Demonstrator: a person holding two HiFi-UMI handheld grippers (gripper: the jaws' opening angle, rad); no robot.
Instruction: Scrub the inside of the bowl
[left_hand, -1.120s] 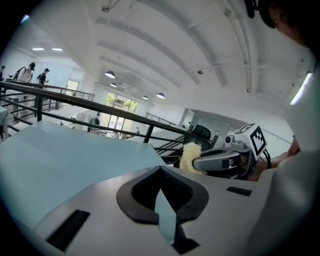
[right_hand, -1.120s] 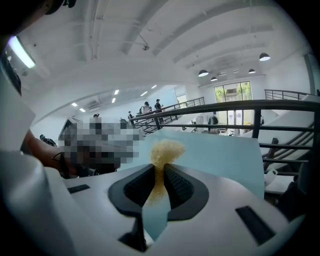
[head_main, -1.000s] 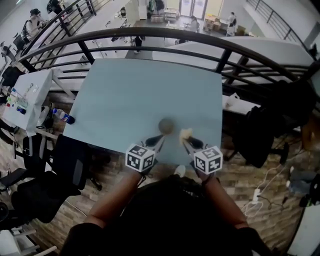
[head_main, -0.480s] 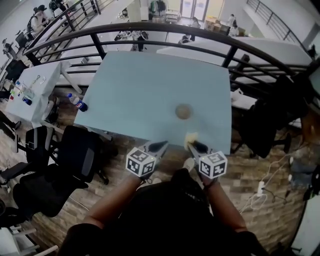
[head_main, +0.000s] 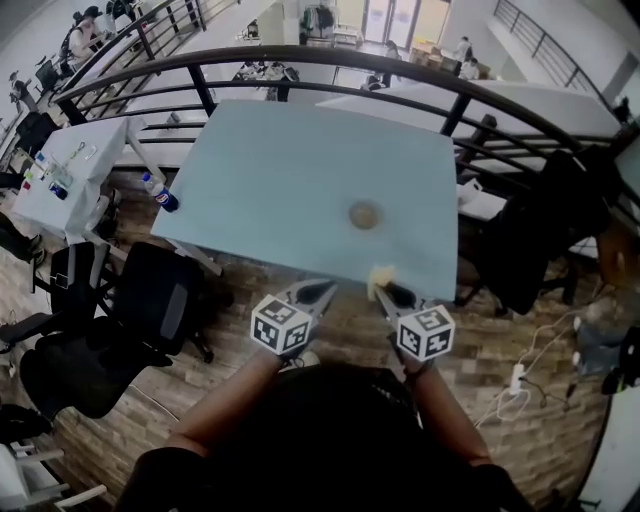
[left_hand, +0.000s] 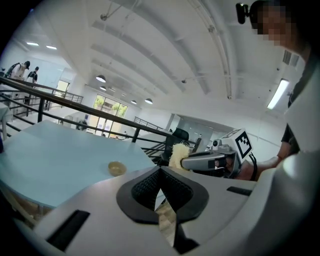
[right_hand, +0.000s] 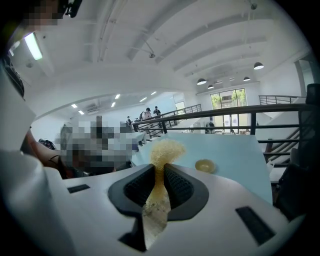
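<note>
Looking down in the head view, I find the bowl (head_main: 364, 214) alone on the pale blue surface (head_main: 270, 170), toward its near right part. Both tools hang off the near edge over the floor, well apart from it. The bowl looks small, shallow and light, so I judge it would skate on that smooth top under scrubbing. I would pinch its rim with the left tool (head_main: 322, 291) to steady it. In the left gripper view my left tool's jaws are pressed together with nothing between them, and the bowl lies ahead and to the left. In the right gripper view the right tool (right_hand: 160, 175) is clamped on a yellowish fibrous scrub pad (right_hand: 165, 149) that puffs out past the tips. The pad looks soft and springy, and should squash to the bowl's curve. The bowl sits ahead, a little right, and nothing touches it.
</note>
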